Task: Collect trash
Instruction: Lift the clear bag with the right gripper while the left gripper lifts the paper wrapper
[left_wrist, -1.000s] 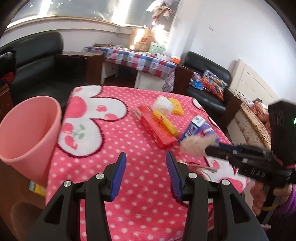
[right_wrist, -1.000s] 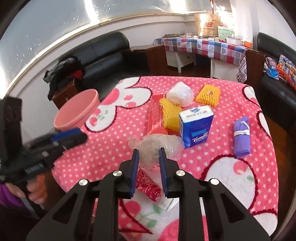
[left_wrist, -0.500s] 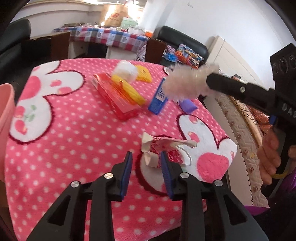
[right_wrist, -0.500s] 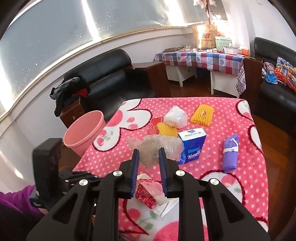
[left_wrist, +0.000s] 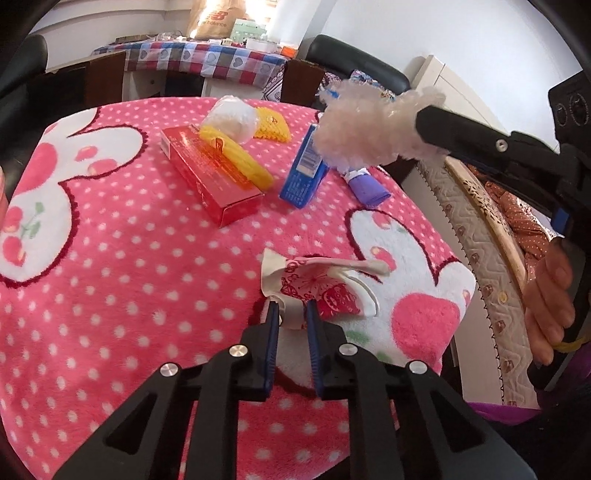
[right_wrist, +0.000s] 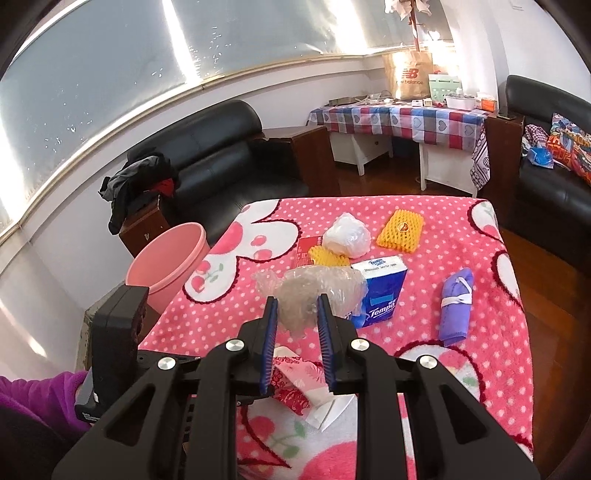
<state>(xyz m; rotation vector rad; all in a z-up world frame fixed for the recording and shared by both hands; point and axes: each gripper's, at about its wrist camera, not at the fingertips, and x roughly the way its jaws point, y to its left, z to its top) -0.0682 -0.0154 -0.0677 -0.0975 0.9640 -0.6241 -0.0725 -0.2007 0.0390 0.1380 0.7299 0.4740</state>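
1. Trash: your left tool (left_wrist: 290, 314) has dropped and narrowed onto the crumpled red-printed paper (left_wrist: 319, 286), near the Tempo tissue pack (left_wrist: 303, 173).
2. Your right tool (right_wrist: 295, 308) still clamps the plastic wrap (right_wrist: 314, 291), raised higher; the pink bin (right_wrist: 166, 264) comes next.

Fluffy fleece table cover (left_wrist: 110, 258); crinkled clear plastic wrap (right_wrist: 314, 291); creased printed paper wrapper (left_wrist: 317, 288); glossy red cardboard box (left_wrist: 210, 177); smooth pink plastic bin (right_wrist: 166, 266).

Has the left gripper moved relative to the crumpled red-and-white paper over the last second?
Yes. The left gripper has closed in on the crumpled paper lying on the pink blanket; its fingers now flank the near edge.
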